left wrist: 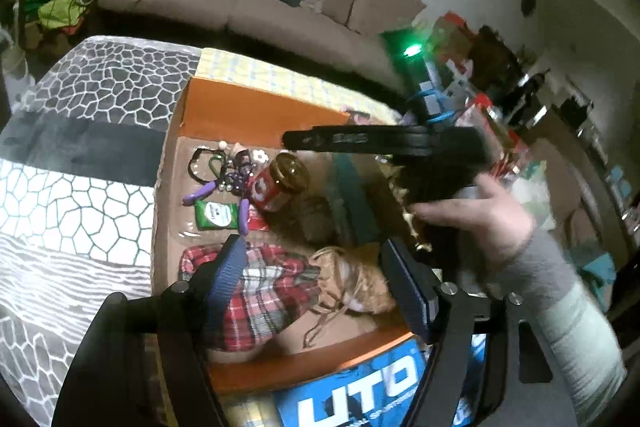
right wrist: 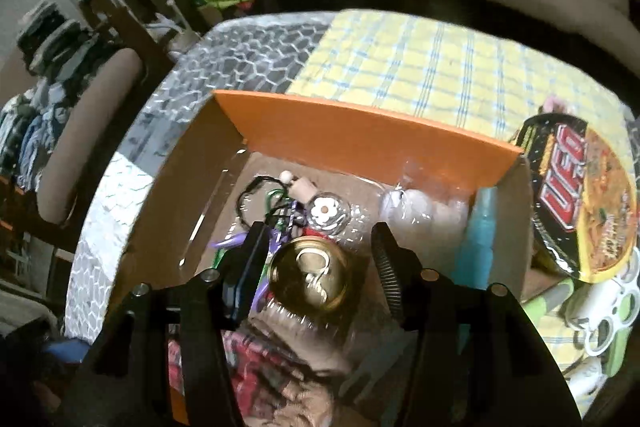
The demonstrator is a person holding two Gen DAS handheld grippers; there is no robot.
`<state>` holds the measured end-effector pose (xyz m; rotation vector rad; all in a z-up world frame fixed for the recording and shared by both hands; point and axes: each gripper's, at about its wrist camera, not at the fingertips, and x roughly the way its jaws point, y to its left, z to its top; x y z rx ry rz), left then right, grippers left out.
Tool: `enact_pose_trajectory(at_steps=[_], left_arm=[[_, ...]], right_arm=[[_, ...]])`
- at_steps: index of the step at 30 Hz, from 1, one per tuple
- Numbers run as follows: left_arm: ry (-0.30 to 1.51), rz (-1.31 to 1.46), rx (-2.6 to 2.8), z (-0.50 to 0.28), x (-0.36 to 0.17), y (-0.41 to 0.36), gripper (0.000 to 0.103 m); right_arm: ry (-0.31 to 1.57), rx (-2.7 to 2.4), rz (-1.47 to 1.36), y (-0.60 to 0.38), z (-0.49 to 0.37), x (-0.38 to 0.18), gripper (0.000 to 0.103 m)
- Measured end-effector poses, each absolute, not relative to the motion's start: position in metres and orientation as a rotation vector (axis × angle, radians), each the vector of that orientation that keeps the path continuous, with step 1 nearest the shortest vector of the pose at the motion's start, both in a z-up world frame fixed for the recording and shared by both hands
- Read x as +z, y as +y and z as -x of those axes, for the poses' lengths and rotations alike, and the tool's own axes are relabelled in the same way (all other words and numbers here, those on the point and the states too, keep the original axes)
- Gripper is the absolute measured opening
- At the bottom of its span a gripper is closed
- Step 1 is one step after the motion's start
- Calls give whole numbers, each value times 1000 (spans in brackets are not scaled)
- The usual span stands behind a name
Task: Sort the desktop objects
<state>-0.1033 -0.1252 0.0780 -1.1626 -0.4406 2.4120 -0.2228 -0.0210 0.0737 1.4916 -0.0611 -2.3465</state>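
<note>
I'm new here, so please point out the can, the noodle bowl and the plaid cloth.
can (right wrist: 310,277): right wrist view, gold top.
noodle bowl (right wrist: 568,195): right wrist view, red lettering on lid.
plaid cloth (left wrist: 272,291): left wrist view, middle.

"UFO" – red letters on noodle bowl lid (right wrist: 576,195); "UTO" (partial, white) – blue box flap (left wrist: 360,383).

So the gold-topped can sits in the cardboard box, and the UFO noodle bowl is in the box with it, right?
Not quite. The gold-topped can does sit in the cardboard box, but the UFO noodle bowl is outside it, leaning by the box's right wall. The right wrist view shows this.
</note>
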Motion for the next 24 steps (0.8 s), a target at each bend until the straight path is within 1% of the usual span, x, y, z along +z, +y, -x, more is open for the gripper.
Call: enact_pose_trajectory(at_steps=[3, 5, 7, 9, 10, 11, 12, 14, 17, 18, 19, 20, 21, 24], left_arm=[[-342, 1205, 2426, 103, 71, -113, 74], [-291, 1219, 2426, 100, 68, -103, 74], [-277, 1216, 2412, 98, 66, -96, 76], [-240, 1209, 2412, 94, 64, -86, 84], [-221, 1207, 2420, 93, 64, -82, 87], [-200, 1207, 2432, 91, 63, -77, 94], [-180, 1210, 2442, 89, 61, -72, 95], [-144, 1225, 2452, 86, 58, -65, 95], [-109, 1245, 2470, 82, 53, -59, 95], [-93, 1253, 2482, 80, 52, -58, 95], [-84, 1258, 2489, 78, 52, -57, 95], [-77, 1259, 2494, 75, 52, -55, 98], [-79, 1259, 2493, 73, 53, -54, 103], [-80, 1228, 2526, 59, 61, -50, 103]], right_arm=[[-85, -2332, -1452, -10, 196, 88, 50], [-59, -2342, -1423, -4, 173, 96, 50], [-53, -2350, -1384, 3, 151, 104, 51], [-81, -2357, -1327, 12, 126, 111, 53], [-84, -2367, -1306, 15, 115, 113, 57], [-73, -2395, -1282, 17, 102, 116, 61], [-64, -2414, -1270, 17, 96, 117, 65], [-44, -2458, -1254, 18, 81, 118, 67], [-45, -2487, -1258, 22, 67, 115, 75], [-40, -2491, -1266, 24, 63, 113, 82], [-42, -2500, -1270, 26, 58, 112, 98], [-51, -2505, -1265, 27, 52, 113, 103], [-57, -2512, -1258, 29, 47, 113, 103], [-18, -2564, -1240, 35, 30, 118, 103]])
